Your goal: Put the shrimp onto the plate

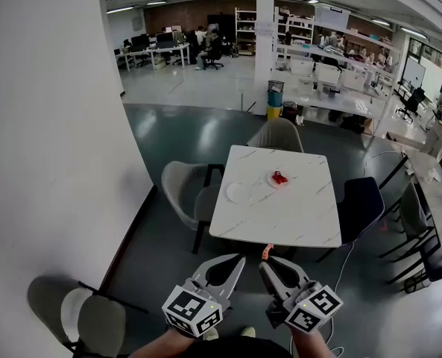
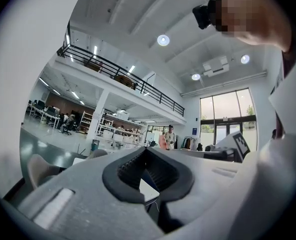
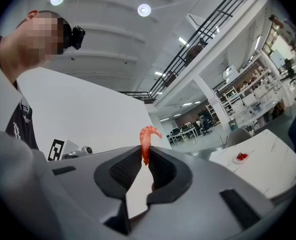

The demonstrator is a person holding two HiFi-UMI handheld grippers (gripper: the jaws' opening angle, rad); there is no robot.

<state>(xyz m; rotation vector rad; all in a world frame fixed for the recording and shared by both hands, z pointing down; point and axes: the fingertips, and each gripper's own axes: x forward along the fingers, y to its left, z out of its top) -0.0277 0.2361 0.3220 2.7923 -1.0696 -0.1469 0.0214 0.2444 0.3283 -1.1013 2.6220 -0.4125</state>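
Here we are standing well back from the desk (image 1: 273,218), carrying both tools low in front of us. On our left, the left tongs (image 1: 240,259) are riding empty, their tips pressing together on nothing. Just beside them, the right tongs (image 3: 145,151) are pinching the shrimp (image 3: 148,135) by its lower end, so the curled orange-red body is sticking up above the tips, in the air and well apart from either plate. We are judging the shrimp to be light, soft and probably a little slick. It is likely bending rather than resisting, and too hard a squeeze is risking crushing it or popping it out. The thicker middle of the body is looking like a surer place to take hold than the thin end now caught, though the present pinch is seeming enough for a gentle carry. Turning to the containers on the desk, the white plate (image 1: 239,192) on the left is lying empty. Just beside it on the right, a second plate (image 1: 286,180) is holding something small and red (image 1: 279,177), possibly more shrimp but too small to tell. We are guessing the empty plate is the one meant, though nothing here is settling that.
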